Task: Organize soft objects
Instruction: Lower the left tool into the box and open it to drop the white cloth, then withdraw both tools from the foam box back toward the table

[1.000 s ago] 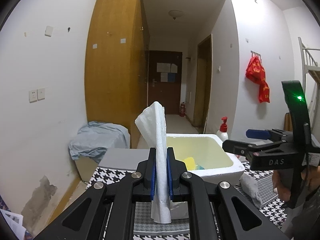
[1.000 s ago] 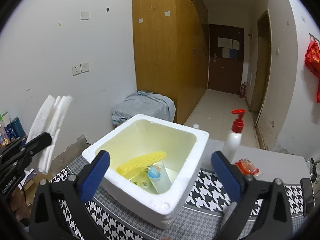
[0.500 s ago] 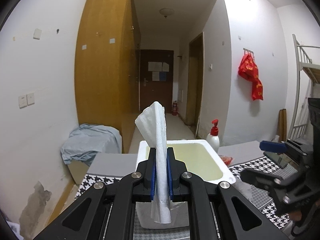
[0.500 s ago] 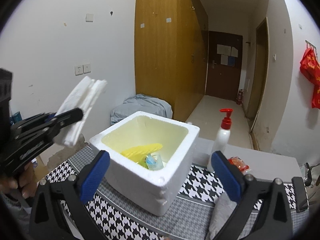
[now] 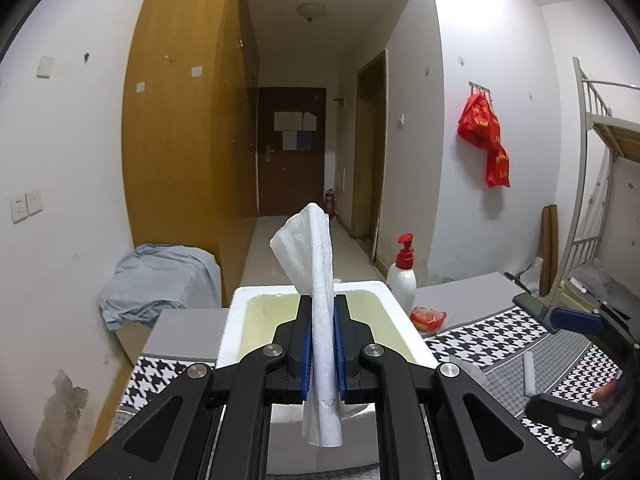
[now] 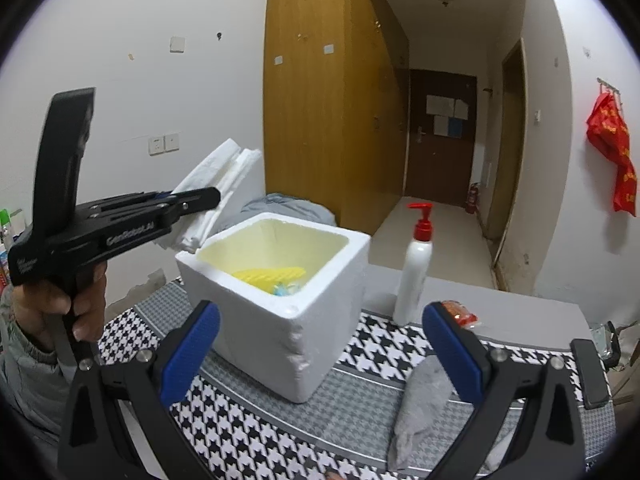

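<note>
Foam box (image 6: 280, 320) wall hiding most of yellow item (image 6: 268, 274) inside. Left gripper (image 5: 322, 344) clenching folded white tissue (image 5: 316, 280), upright, creased. Right gripper (image 6: 320, 352) gaping, holding nothing.

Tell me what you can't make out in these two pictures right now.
- Foam box contents: right view shows only a yellow item and something blue; the near wall hides the rest.
- Left view: the folded white towel in the left tongs blocks the box interior.
- Grey cloth: its lower end is cut off by the right tongs arm.
- Papers on the far door: too small to read.
</note>
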`<state>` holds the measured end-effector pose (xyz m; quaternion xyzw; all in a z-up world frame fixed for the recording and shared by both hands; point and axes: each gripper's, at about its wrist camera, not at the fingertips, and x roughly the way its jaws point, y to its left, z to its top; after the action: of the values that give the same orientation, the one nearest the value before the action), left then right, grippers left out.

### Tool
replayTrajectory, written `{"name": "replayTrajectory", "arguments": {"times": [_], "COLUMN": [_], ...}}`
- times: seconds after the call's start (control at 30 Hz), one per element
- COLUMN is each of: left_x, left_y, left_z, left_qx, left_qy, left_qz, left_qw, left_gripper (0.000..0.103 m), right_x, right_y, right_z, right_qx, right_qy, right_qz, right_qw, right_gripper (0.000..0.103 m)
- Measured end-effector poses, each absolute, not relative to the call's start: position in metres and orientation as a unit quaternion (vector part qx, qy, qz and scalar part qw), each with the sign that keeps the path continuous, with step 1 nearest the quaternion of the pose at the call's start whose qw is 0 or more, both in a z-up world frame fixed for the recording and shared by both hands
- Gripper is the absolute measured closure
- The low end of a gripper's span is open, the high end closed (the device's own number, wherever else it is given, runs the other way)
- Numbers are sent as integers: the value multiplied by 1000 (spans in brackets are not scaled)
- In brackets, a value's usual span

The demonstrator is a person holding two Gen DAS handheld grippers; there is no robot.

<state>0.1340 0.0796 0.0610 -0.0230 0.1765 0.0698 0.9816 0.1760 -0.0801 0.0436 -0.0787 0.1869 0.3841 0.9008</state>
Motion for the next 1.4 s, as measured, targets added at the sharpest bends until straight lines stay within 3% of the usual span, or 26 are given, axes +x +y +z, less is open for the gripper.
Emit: {"name": "replayTrajectory", "arguments": {"times": [0.57, 0.67, 0.73, 0.87, 0.93, 1.4], "left_x": [170, 173, 171, 166, 163, 125], "left_y": [79, 79, 79, 77, 76, 61], "left_z": [50, 51, 50, 49, 49, 54], "left_qx": [-21, -18, -18, -16, -15, -29], "left_qy": [204, 206, 203, 192, 187, 149], "left_qz": [56, 61, 58, 69, 72, 43], "left_qw": [977, 976, 977, 979, 980, 987], "left_gripper": [90, 70, 43, 26, 9, 1], "right_x": [188, 188, 186, 183, 183, 166], "right_y": [-122, -127, -130, -134, -135, -155], "right_z": [32, 30, 29, 29, 29, 28], "right_qx": [-46, -41, -39, -36, -33, -18], "right_qy": [207, 209, 209, 208, 208, 197], "right_qz": [349, 345, 344, 341, 340, 327], "right_qw": [913, 914, 915, 916, 916, 924], "right_gripper": [1, 1, 1, 1, 1, 0]}}
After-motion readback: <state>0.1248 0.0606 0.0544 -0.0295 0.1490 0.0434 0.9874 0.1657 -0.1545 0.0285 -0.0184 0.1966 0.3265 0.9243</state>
